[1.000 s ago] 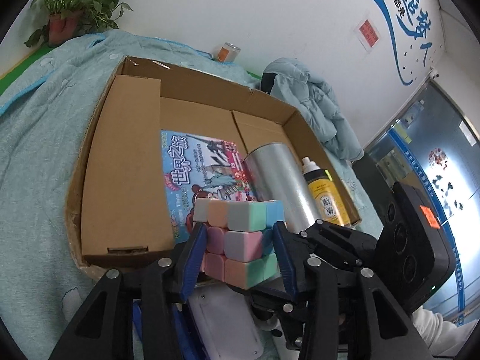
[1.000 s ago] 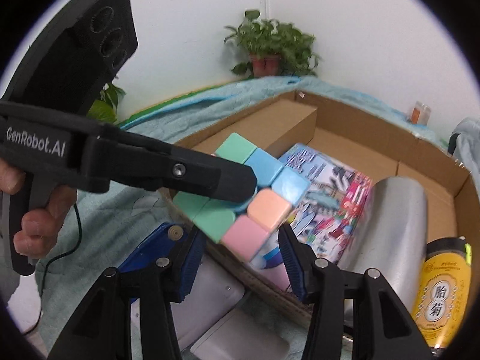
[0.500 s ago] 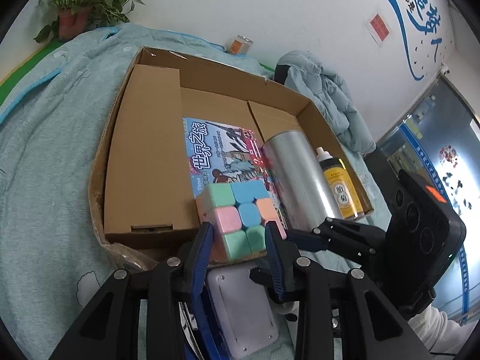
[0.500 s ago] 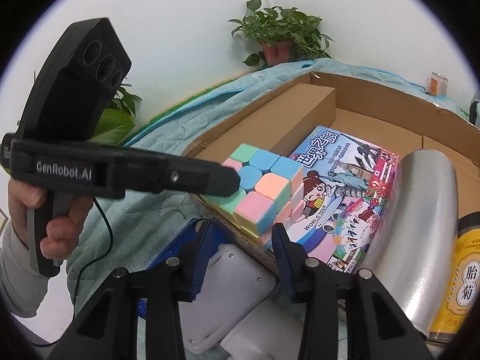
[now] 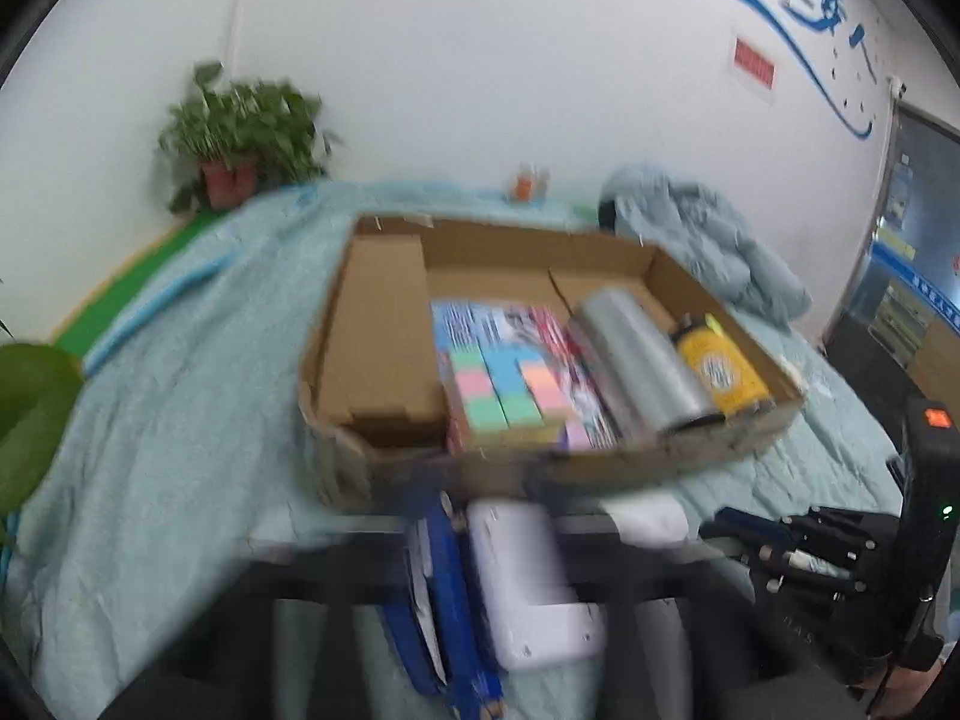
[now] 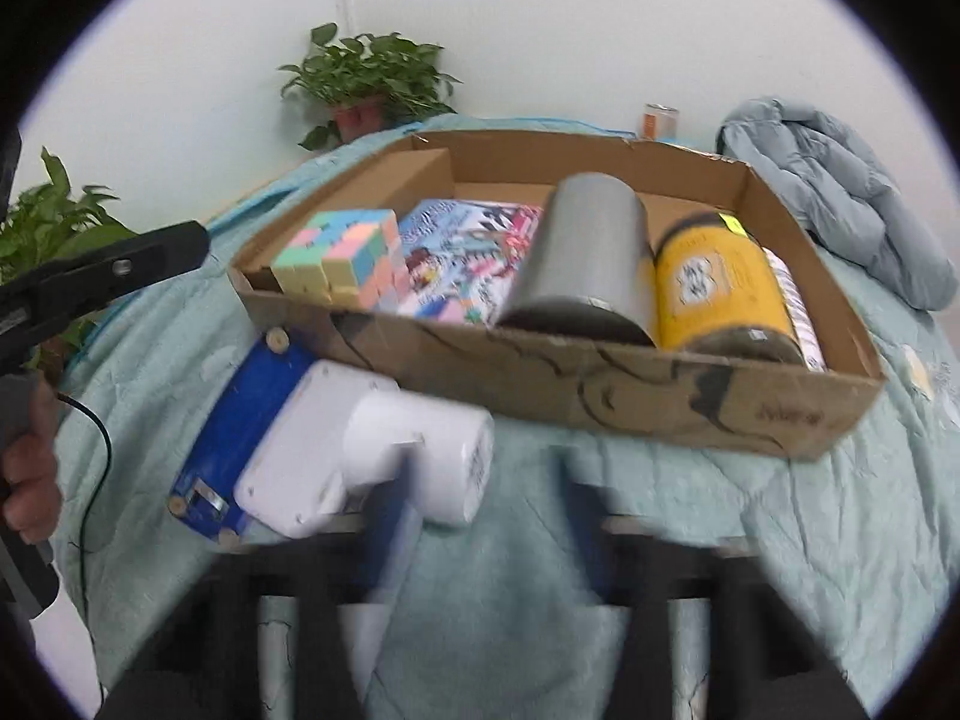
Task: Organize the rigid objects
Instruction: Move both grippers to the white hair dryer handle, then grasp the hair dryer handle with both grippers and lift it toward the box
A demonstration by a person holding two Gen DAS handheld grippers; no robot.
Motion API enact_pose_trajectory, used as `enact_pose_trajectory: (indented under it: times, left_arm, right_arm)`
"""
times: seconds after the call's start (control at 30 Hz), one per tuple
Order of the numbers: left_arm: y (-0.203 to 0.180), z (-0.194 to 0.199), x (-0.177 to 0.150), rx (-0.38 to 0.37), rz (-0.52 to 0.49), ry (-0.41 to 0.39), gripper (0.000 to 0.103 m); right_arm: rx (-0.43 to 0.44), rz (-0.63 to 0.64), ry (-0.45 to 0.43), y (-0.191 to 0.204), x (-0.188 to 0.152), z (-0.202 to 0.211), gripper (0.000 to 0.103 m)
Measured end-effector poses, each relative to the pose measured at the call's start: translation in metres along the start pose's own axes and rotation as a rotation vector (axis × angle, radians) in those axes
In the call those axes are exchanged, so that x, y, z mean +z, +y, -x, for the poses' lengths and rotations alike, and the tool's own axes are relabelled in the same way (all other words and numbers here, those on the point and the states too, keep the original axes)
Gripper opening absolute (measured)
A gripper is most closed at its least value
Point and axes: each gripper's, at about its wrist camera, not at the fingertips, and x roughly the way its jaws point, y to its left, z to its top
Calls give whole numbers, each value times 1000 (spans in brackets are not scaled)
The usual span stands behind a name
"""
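A pastel puzzle cube [image 5: 510,396] [image 6: 342,258] rests in the shallow cardboard box [image 5: 384,468] [image 6: 660,384], on a colourful booklet [image 5: 498,318] [image 6: 468,252]. A silver cylinder [image 5: 636,360] [image 6: 588,258] and a yellow bottle [image 5: 720,369] [image 6: 720,288] lie beside it. In front of the box lie a blue flat object [image 5: 444,594] [image 6: 240,426] and a white device [image 5: 528,582] [image 6: 360,450]. My left gripper [image 5: 480,480] is blurred, pulled back and empty. My right gripper [image 6: 480,510] is blurred, open and empty above the cloth.
A teal cloth [image 5: 168,420] [image 6: 810,510] covers the surface. A potted plant [image 5: 240,144] [image 6: 366,84] stands at the back, a small can [image 5: 528,180] [image 6: 660,120] behind the box, and a crumpled jacket [image 5: 708,240] [image 6: 840,192] at the right.
My left gripper has let go of the puzzle cube, which now rests in the box. Both grippers have pulled back fast from the box.
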Motion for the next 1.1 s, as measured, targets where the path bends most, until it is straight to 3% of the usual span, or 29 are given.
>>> enact_pose_trajectory:
  times: [0.1,0.13,0.17,0.2,0.23,0.6,0.77,0.87,1.0,1.1]
  left_arm:
    - [-9,4,-14,-31,29,2,6]
    - [-13,7,-17,-20,28,1,31]
    - [-16,10,-19,1,35,1,85]
    - [-18,14,-22,13,50,-12,103]
    - [-19,20,-25,9,70,-54,101]
    - [-29,29,-44,2,64,5,102]
    - [-24,8,-60,-87,131,165,101]
    - [-27,5,-66,-99,118,197,101]
    - [-28,4,-68,-123,124,223,98]
    - [-32,0,-70,-167,141,247,91]
  right_arm:
    - [30,-15,-28,3,-9,14,14]
    - [22,-7,-48,5,-10,19,22]
    - [5,2,-63,8,-12,24,57]
    - [-15,4,-85,8,-15,30,94]
    - [-17,-12,-110,7,-16,34,99]
    - [-5,-54,-113,12,-26,38,99]
    - [41,-99,-51,19,-48,23,97]
    - [75,-105,-6,28,-56,9,74]
    - [113,-111,52,35,-62,-3,32]
    - [144,-128,36,32,-68,3,27]
